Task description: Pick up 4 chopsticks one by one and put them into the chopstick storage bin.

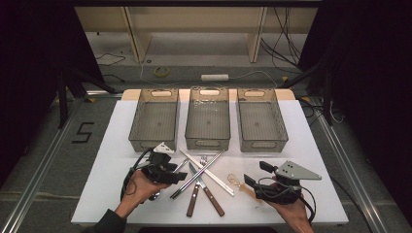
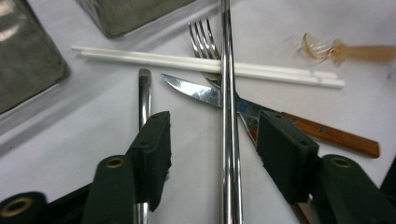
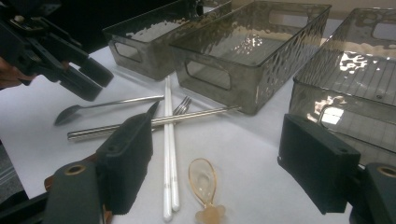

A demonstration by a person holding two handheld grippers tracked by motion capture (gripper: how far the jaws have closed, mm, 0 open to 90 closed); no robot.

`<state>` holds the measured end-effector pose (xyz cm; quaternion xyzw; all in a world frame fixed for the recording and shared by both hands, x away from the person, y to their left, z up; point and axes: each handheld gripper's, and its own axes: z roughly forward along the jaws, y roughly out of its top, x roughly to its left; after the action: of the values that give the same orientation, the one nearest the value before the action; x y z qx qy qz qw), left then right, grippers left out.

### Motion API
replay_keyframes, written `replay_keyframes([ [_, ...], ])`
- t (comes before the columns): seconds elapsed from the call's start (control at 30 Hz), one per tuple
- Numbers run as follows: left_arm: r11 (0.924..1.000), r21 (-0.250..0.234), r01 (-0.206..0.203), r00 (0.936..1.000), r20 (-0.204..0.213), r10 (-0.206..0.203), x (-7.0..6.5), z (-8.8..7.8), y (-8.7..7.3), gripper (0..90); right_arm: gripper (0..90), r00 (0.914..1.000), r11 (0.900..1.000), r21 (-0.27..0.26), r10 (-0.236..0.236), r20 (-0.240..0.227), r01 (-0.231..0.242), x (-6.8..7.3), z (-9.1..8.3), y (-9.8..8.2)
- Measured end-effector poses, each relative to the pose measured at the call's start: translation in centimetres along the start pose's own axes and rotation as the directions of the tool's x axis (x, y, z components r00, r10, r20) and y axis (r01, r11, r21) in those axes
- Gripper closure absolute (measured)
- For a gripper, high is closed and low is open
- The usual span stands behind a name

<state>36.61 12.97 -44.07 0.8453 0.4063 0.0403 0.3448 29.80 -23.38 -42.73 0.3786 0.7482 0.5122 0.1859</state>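
Left gripper (image 2: pixel 212 154) over steel chopsticks (image 2: pixel 230 140) – long, shiny, paired.
Jaws half-closed, pads clear of them; right gripper (image 3: pixel 224 172) wide, empty – chopsticks' near end cut off.

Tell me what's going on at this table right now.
A person holds a gripper in each hand over a pile of cutlery on a white table. The left gripper has its jaws around the metal chopsticks, not yet pressing on them. These lie across the white chopsticks, a fork and a wooden-handled knife. The right gripper is open above a clear amber spoon. Three empty grey bins stand beyond the pile.
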Motion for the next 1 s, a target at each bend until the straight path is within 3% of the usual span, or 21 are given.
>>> replay_keyframes([
  [0.13, 0.9979, 0.062, -0.018, 0.9998, 0.003, 0.017, 0.0, 1.3, 0.3, 52.3, 27.0, 1.0000, 1.000, 0.007, -0.002, -0.008, 0.002, 0.1, 0.1, 0.0],
  [0.4, 0.9909, 0.131, -0.029, 0.9992, 0.031, 0.025, -0.2, 2.9, 0.6, 60.1, 27.0, 0.9998, 1.000, 0.016, -0.008, -0.017, 0.009, 0.1, 0.2, 0.0],
  [1.0, 0.9797, 0.190, -0.063, 0.9980, 0.016, 0.061, -0.4, 4.5, 0.7, 70.2, 27.4, 0.9996, 1.000, 0.016, -0.003, -0.026, 0.004, 0.1, 0.2, 0.0],
])
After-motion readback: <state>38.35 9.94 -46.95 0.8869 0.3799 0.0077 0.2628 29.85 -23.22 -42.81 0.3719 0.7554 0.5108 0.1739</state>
